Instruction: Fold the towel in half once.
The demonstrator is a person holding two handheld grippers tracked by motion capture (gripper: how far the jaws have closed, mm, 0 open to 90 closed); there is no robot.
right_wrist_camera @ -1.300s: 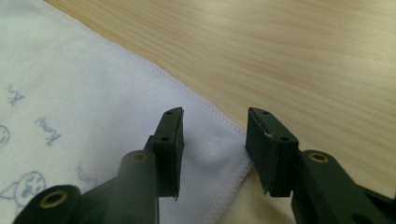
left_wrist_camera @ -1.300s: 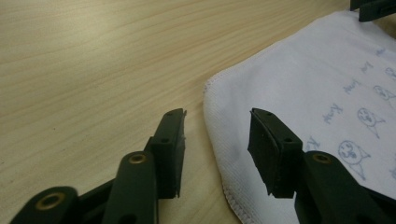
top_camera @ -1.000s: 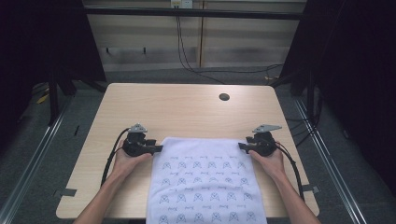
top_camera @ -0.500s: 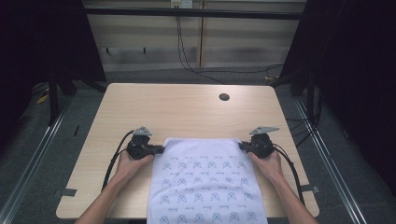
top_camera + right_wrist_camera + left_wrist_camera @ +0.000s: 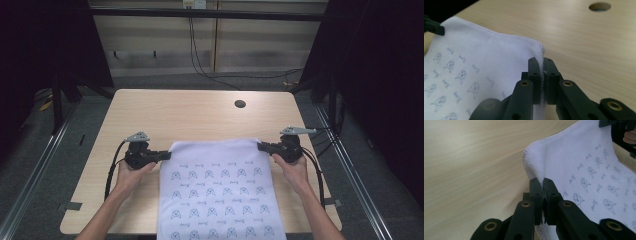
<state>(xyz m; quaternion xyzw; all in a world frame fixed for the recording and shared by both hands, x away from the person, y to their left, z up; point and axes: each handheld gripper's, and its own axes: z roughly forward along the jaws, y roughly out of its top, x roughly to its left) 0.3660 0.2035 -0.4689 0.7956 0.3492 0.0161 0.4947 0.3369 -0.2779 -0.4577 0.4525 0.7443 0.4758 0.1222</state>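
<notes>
A white cloth (image 5: 220, 190) printed with small grey figures lies on the wooden table (image 5: 190, 115) and hangs over its near edge. My left gripper (image 5: 166, 155) is shut on the cloth's far left corner, its jaws having just closed on it. In the left gripper view the hem of the cloth (image 5: 536, 167) is pinched between the black jaws of the left gripper (image 5: 543, 185). My right gripper (image 5: 260, 146) is shut on the far right corner, its jaws likewise just closed. The right gripper view shows the cloth's stitched edge (image 5: 541, 53) clamped in the right gripper (image 5: 541, 65). The far edge is lifted a little and stretched between them.
A round hole (image 5: 240, 104) sits in the tabletop at the far right. Bare wood lies beyond the cloth. Cables (image 5: 200, 55) hang against the wall behind the table. Metal rails (image 5: 45, 165) run along the floor on both sides.
Both grippers have closed on the far corners of the cloth and risen slightly. The far edge is now pulled taut and straight between them.
</notes>
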